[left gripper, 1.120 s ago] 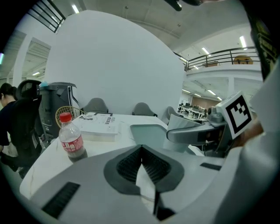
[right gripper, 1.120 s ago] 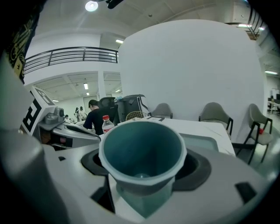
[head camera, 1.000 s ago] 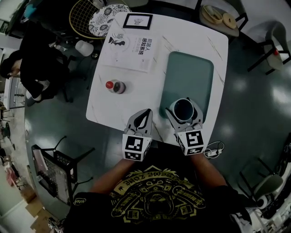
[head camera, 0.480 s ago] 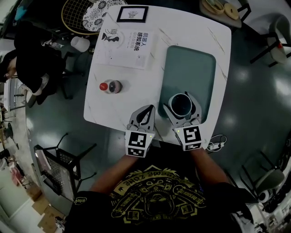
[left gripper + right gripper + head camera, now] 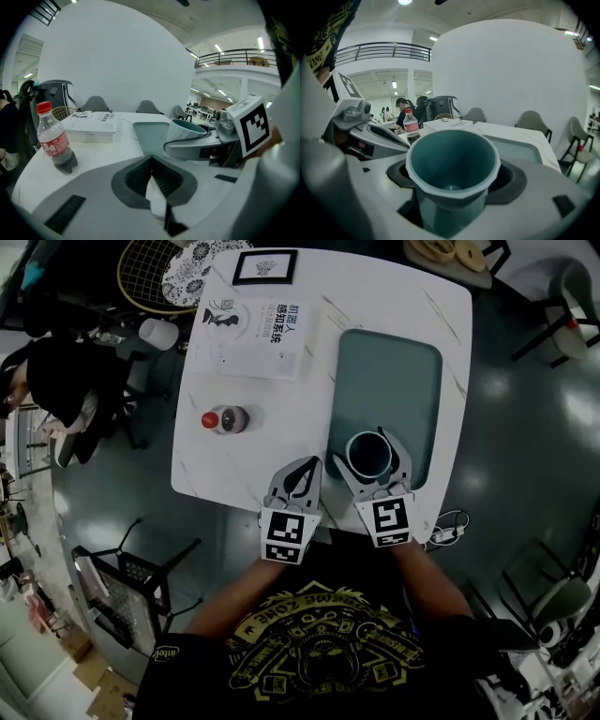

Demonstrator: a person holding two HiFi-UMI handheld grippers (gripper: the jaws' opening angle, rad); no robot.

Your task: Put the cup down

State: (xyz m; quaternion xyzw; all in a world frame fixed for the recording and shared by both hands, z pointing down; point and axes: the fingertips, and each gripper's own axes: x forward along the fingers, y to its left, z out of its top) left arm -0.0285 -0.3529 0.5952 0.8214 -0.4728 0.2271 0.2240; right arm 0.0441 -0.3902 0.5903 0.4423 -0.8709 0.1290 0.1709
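A teal cup (image 5: 368, 456) stands upright between the jaws of my right gripper (image 5: 371, 448), which is shut on its sides. It is over the near end of the teal mat (image 5: 389, 381). In the right gripper view the cup (image 5: 452, 164) fills the middle, empty inside. Its base is hidden by the jaws, so I cannot tell whether it touches the mat. My left gripper (image 5: 309, 465) is just to the left over the white table (image 5: 225, 474), shut with nothing in it. From the left gripper view the cup (image 5: 185, 131) shows at the right.
A small bottle with a red cap (image 5: 225, 419) stands on the left of the table. A white book (image 5: 258, 326) and a framed picture (image 5: 265, 266) lie at the far side. Chairs and a racket surround the table.
Both grippers keep their places at the table's near edge, the cup still held. Only the head view has shifted a little.
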